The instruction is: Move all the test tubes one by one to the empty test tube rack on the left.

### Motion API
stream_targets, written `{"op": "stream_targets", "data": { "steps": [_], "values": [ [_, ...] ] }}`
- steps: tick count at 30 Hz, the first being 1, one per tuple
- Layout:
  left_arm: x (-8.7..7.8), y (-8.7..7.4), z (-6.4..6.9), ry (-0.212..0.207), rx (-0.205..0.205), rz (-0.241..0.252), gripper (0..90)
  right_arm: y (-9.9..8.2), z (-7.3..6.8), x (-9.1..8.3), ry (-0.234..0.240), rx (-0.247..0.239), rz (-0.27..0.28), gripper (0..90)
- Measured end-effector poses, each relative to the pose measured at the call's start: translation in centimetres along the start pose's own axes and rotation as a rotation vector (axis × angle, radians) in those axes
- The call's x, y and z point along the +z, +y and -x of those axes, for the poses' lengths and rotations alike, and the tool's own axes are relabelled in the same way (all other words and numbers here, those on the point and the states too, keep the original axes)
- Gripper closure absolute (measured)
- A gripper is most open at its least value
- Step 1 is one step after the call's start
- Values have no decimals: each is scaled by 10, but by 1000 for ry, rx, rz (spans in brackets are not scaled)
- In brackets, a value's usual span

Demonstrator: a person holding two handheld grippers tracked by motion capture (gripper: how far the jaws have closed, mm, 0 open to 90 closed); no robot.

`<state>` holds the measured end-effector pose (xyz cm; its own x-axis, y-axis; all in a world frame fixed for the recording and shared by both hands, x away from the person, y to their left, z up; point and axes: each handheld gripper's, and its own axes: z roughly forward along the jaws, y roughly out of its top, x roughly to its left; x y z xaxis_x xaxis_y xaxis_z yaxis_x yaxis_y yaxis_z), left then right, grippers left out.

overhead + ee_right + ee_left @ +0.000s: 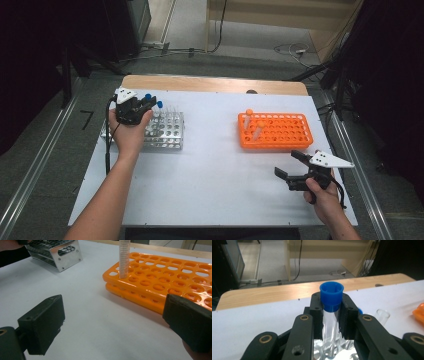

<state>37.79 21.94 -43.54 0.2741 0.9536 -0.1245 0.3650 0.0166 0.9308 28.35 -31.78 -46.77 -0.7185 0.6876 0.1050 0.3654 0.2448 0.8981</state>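
Note:
My left gripper (pixel 149 102) hovers over the metal tube rack (pixel 167 135) at the table's left, shut on a clear test tube with a blue cap (pixel 331 296). In the left gripper view both pads clamp the tube just under its cap, and its lower end reaches down toward the shiny rack (pixel 332 351). Another blue-capped tube (pixel 159 105) stands in the rack beside it. My right gripper (pixel 291 164) rests open near the front right, just in front of the orange rack (pixel 280 135). That rack holds two orange-capped tubes (pixel 249 116), one of them rising close by as a graduated tube (pixel 124 258).
An uncapped clear tube (pixel 382 314) stands in the metal rack to the right of the held one. The white table top (pixel 220 165) ends at a wooden strip (pixel 215 84) at the far side. Cables lie on the floor beyond.

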Motion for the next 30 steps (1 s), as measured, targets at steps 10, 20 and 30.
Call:
{"op": "stream_targets", "data": {
  "steps": [10, 20, 30],
  "values": [
    [2, -5, 1, 0, 13, -42, 649, 0, -1, 2, 3, -4, -6, 27],
    [-18, -1, 5, -18, -41, -12, 347, 0, -2, 3, 6, -4, -5, 27],
    [-52, -9, 29, -166, 1, 36, 30, 3, -5, 7, 1, -9, -2, 27]
  ]
}}
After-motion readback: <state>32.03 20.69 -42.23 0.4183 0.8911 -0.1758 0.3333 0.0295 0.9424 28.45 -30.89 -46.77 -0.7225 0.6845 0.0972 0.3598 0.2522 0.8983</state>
